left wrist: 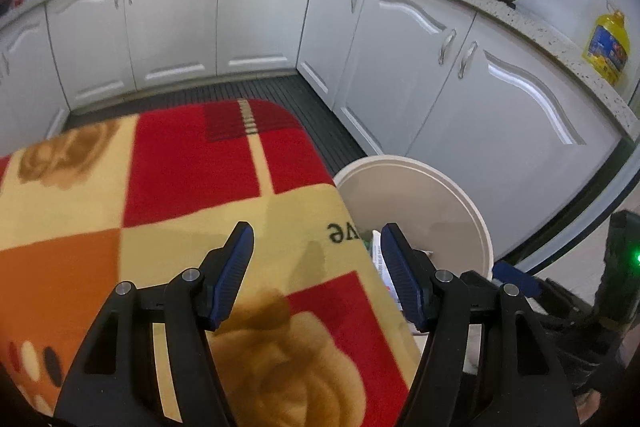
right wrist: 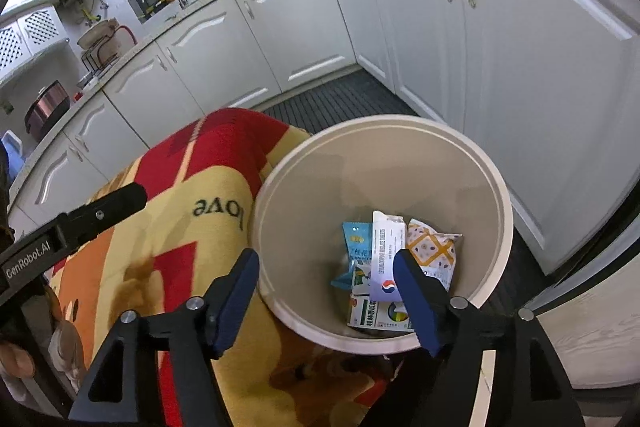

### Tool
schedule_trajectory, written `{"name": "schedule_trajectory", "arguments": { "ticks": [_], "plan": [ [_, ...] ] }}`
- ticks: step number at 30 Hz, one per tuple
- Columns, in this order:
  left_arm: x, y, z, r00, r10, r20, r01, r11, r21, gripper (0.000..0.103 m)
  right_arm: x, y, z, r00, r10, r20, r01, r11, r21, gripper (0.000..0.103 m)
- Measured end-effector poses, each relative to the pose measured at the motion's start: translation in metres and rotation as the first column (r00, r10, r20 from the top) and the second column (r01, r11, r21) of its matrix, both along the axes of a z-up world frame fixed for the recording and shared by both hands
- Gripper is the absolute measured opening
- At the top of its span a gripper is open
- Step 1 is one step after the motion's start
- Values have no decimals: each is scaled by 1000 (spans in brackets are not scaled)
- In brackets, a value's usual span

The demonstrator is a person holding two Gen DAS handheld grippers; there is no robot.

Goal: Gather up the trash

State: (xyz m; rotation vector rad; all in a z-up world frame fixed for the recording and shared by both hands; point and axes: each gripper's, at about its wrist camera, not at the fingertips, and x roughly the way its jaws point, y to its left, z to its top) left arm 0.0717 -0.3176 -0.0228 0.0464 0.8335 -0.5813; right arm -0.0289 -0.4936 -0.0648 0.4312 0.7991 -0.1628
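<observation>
Both grippers empty. Left gripper has its fingers spread, nothing between them, over the blanket-covered desk in the lower centre of the left wrist frame. Right gripper also released, fingers apart, nothing clamped, poised above the near rim of the white bin at centre right of the right wrist frame.

Trash is in the bin: a blue snack packet, a white wrapper with print, a cream packet with yellow lattice pattern and a green-and-white box at the bottom, all piled together in the lower middle of the frame. In the left wrist view only a sliver of the white wrapper shows beside the right finger, bin rim at centre right.

The bin stands on the dark ribbed floor mat, touching the right edge of the blanket, white cabinets behind. The left gripper's black body shows at left in the right wrist frame.

Step, as I judge it: drop-off done, both pairs of fingers let go over or next to the bin. The visible part of the blanket shows no litter; its lower left is hidden behind the grippers, so can't tell if anything is left there.

Next move probably: swing away from the bin, look for remaining trash on the desk, keep fingers open for the next pick. If none, task looks near complete.
</observation>
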Motion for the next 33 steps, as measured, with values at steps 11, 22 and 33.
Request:
{"name": "schedule_trajectory", "arguments": {
  "ticks": [11,22,33],
  "plan": [
    [-50,33,39,985,-19,170,23,1000,-19,75,-29,39,42,995,-14,99,24,994,-102,80],
    [-84,71,69,960,49,277,-36,998,-53,83,-62,62,81,977,-44,209,84,979,-185,89],
    [-109,92,89,928,113,355,-103,994,-48,83,-87,80,103,959,-49,280,108,974,-200,95]
  ]
}}
